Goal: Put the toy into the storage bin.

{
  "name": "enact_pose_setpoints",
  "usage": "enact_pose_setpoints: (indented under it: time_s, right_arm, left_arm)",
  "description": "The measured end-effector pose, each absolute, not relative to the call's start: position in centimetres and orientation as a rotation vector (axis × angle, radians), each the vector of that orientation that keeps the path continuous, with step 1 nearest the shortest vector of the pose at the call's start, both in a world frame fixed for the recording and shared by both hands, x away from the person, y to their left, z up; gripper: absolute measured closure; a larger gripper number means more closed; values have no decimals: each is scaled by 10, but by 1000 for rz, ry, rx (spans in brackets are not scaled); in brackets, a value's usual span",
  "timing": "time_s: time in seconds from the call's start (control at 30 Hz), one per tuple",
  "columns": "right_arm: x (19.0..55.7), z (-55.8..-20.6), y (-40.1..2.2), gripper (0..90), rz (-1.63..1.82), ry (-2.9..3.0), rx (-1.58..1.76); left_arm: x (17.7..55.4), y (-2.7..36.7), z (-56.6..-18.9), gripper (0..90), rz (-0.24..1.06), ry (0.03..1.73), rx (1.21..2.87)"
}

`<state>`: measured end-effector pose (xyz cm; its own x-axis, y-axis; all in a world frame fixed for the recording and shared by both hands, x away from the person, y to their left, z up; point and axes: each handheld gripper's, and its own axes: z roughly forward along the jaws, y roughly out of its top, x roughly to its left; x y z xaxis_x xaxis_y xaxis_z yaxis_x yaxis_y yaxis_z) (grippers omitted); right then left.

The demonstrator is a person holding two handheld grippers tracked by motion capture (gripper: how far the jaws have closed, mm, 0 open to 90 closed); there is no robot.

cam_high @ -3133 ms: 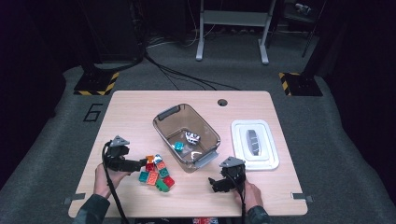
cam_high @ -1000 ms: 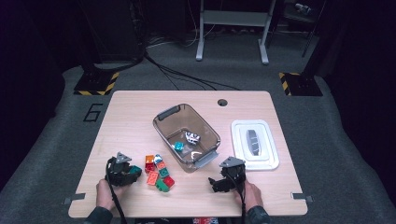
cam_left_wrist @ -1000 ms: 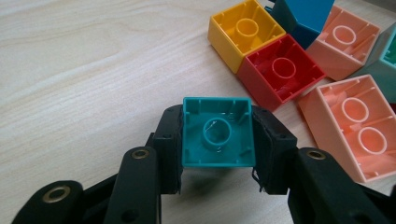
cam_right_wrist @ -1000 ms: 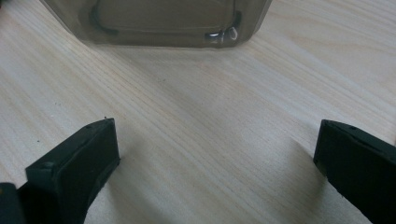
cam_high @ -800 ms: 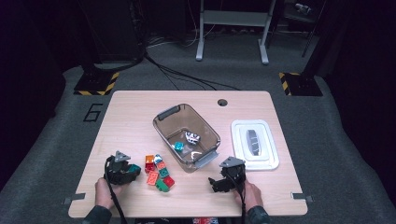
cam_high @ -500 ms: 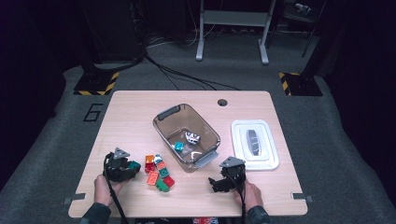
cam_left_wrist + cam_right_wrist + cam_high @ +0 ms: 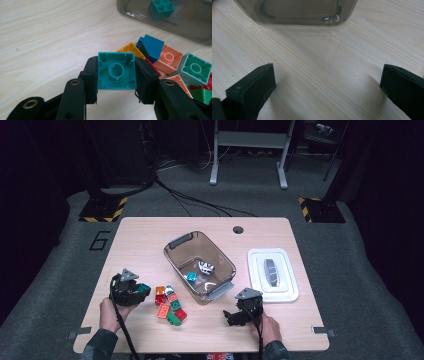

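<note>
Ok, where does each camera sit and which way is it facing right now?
High view: above the person's side, looking forward and down on the table; both hands and forearms show.
Left gripper view: rides the left gripper, looking along its jaws shut on a teal brick.
Right gripper view: rides the right gripper, open, facing bare tabletop.
All three views share the clear bin.

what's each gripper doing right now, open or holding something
Left gripper: closed on a teal brick, hollow underside facing the camera.
Right gripper: open, nothing between its jaws.
</note>
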<state>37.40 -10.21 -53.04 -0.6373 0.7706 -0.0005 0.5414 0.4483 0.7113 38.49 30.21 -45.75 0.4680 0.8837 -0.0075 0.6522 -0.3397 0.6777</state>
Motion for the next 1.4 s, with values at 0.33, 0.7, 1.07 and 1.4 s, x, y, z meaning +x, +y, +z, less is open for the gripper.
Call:
enact_pose_setpoints:
  time_s: [0.33, 0.7, 1.07, 1.4]
  right_arm:
    - [374, -530, -102, 0, 994, 2378, 1119]
    - [374, -530, -102, 0, 994, 2377, 1120]
    - [374, -530, -102, 0, 994, 2377, 1120]
    - [374, -530, -102, 0, 995, 2378, 1120]
  left_arm:
    - [395, 301, -435, 591, 521, 1248, 2098]
    - [409, 295, -411, 591, 566, 1207, 2103]
    - [424, 286, -392, 591, 566, 1171, 2115]
    - [436, 275, -370, 591, 580, 1142, 2115]
